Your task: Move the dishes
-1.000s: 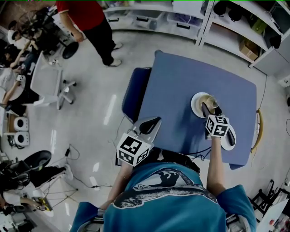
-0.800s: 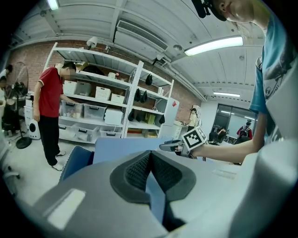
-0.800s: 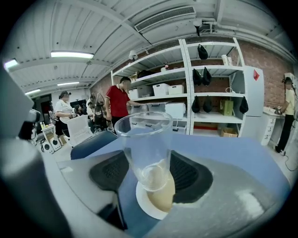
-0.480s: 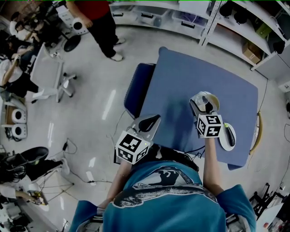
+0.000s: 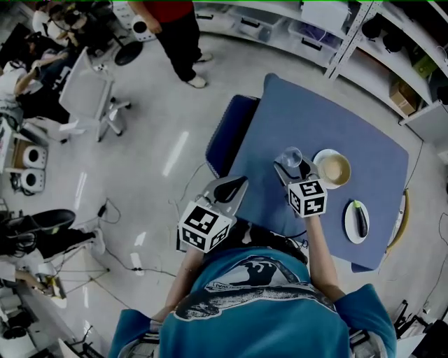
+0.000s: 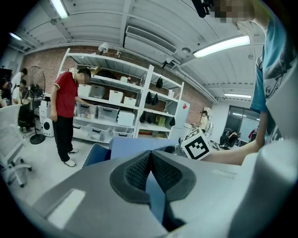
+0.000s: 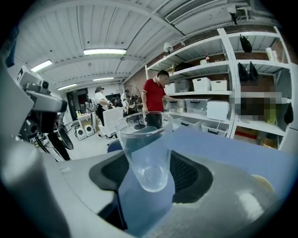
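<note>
A clear empty glass [image 7: 145,148] stands between the pads of my right gripper [image 7: 149,174], which is shut on it. In the head view the glass [image 5: 290,159] is over the blue table [image 5: 329,115], left of a white bowl with tan contents [image 5: 334,168]. A white plate [image 5: 349,227] bearing a dark eggplant [image 5: 361,218] lies near the table's front right. My left gripper [image 5: 227,190] hangs off the table's left front corner, jaws shut with nothing between them [image 6: 150,169].
A blue chair [image 5: 227,136] stands against the table's left side. A person in a red top [image 5: 178,35] stands on the floor beyond it. Shelves with bins [image 5: 294,21] line the back wall. A white office chair [image 5: 91,94] is far left.
My right gripper has moved left, away from the bowl, with the glass between its jaws. The head view has shifted. The left gripper has stayed put.
</note>
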The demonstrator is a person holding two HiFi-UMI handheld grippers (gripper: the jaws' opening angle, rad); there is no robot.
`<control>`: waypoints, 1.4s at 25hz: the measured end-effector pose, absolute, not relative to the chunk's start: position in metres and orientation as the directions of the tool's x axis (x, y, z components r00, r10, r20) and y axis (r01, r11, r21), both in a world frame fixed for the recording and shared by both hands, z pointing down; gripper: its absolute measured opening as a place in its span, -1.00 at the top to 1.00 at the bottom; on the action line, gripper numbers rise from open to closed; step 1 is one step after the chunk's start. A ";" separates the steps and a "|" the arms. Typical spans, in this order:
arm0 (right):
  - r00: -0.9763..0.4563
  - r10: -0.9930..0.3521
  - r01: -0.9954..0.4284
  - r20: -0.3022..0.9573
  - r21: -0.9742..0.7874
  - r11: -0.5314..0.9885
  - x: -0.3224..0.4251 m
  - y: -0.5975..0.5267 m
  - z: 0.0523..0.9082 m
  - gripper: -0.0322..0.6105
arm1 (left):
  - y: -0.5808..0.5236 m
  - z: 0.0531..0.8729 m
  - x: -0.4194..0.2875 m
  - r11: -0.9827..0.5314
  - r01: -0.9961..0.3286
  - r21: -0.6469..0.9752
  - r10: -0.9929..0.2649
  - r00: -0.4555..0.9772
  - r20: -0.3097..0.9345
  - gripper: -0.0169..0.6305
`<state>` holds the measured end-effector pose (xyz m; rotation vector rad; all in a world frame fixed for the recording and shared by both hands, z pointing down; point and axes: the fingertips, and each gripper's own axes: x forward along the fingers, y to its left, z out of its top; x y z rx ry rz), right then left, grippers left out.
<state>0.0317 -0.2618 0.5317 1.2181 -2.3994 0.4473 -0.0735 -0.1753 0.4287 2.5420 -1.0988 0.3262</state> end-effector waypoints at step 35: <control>-0.677 -0.470 -0.703 0.566 -0.309 0.640 -0.058 -0.210 0.599 -0.03 | -0.173 0.430 -0.094 -0.669 -0.708 0.227 -0.626 0.700 0.343 0.91</control>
